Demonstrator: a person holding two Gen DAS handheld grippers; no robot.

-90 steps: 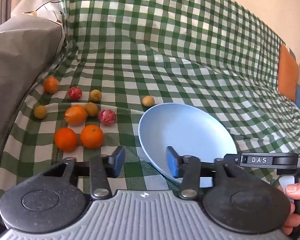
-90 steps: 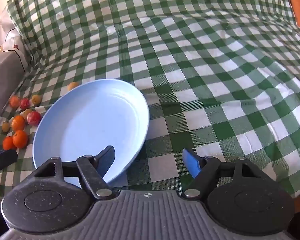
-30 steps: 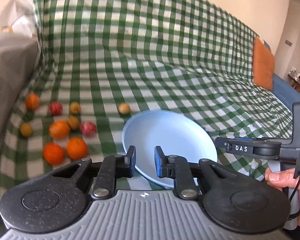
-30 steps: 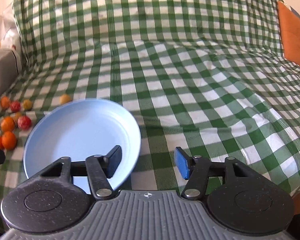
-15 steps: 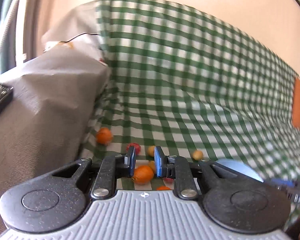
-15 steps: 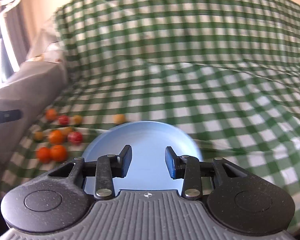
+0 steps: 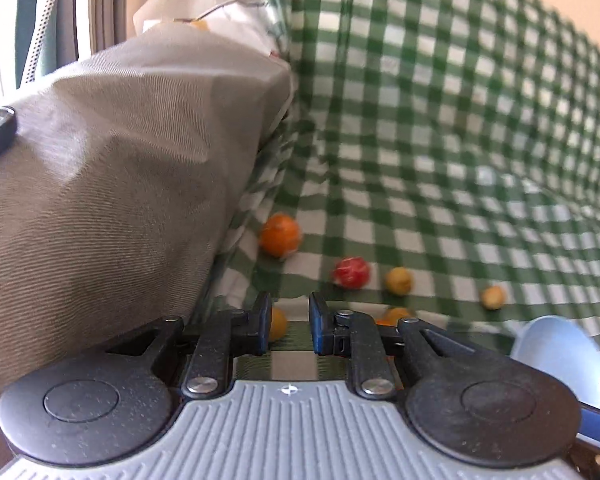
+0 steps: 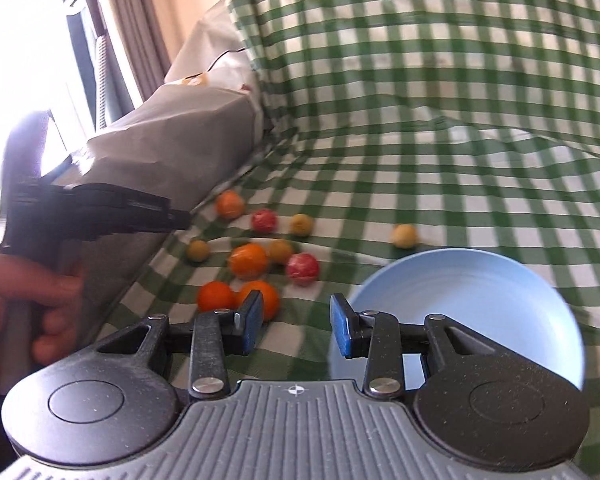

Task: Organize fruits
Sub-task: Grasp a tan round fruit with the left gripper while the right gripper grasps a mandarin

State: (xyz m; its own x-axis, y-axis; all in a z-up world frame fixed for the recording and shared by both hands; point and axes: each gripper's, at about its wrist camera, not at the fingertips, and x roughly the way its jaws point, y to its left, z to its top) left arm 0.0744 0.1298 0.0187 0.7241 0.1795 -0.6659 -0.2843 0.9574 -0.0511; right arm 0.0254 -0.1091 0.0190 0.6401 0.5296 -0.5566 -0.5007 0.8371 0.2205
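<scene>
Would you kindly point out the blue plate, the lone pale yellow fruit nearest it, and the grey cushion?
blue plate (image 8: 480,288): right wrist view, bare inner surface.
pale yellow fruit (image 8: 405,236): right wrist view, its middle.
grey cushion (image 7: 112,168): left wrist view, its broad side.

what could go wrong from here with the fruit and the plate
The fruits lie loose on soft, creased checked cloth, so a nudge may roll one away. The two front oranges touch, so gripping one could push the other. The blue plate sits tilted on the cloth and may rock when loaded.
</scene>
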